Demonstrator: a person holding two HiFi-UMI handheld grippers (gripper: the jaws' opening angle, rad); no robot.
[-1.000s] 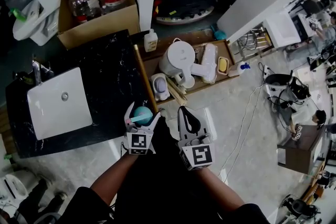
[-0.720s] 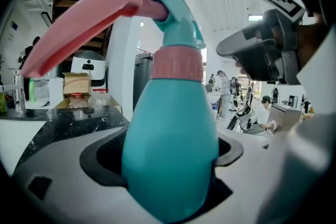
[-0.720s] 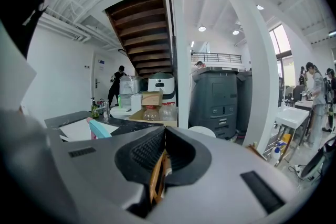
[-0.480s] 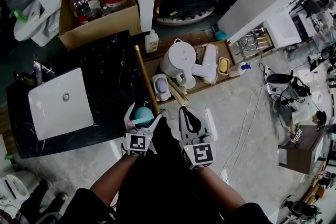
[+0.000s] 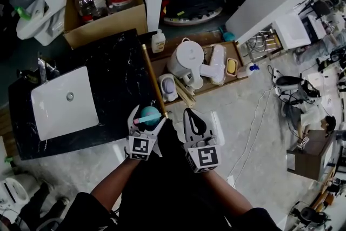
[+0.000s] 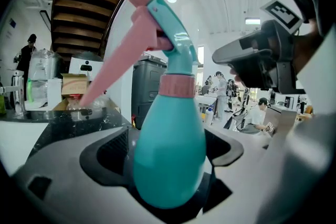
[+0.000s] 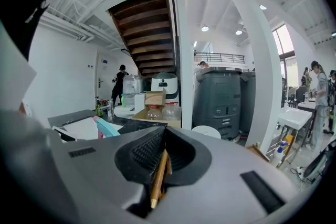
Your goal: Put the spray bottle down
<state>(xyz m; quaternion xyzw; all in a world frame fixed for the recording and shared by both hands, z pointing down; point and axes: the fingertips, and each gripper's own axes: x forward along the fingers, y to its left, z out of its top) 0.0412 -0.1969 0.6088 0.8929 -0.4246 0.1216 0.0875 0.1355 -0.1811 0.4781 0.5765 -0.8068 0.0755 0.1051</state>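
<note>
A teal spray bottle [image 5: 150,114] with a pink trigger and collar stands upright between the jaws of my left gripper [image 5: 147,118], which is shut on its round body. It hangs over the front right corner of the black marble counter [image 5: 116,78]. In the left gripper view the spray bottle [image 6: 168,155] fills the middle, its nozzle pointing left. My right gripper [image 5: 193,119] hovers just right of it over the floor, shut, with nothing seen held. In the right gripper view the right gripper [image 7: 156,168] shows only a thin slit between its jaws.
A white sink [image 5: 65,103] is set in the counter's left part. Behind it stands a cardboard box [image 5: 102,16] with large water bottles. A low wooden tray [image 5: 230,48] holds a white kettle [image 5: 185,60] and small bottles. Cables [image 5: 258,111] trail across the floor at right.
The head view has shifted slightly, so the counter and boxes sit a little further right and lower. Both grippers stay where they were, the bottle still held.
</note>
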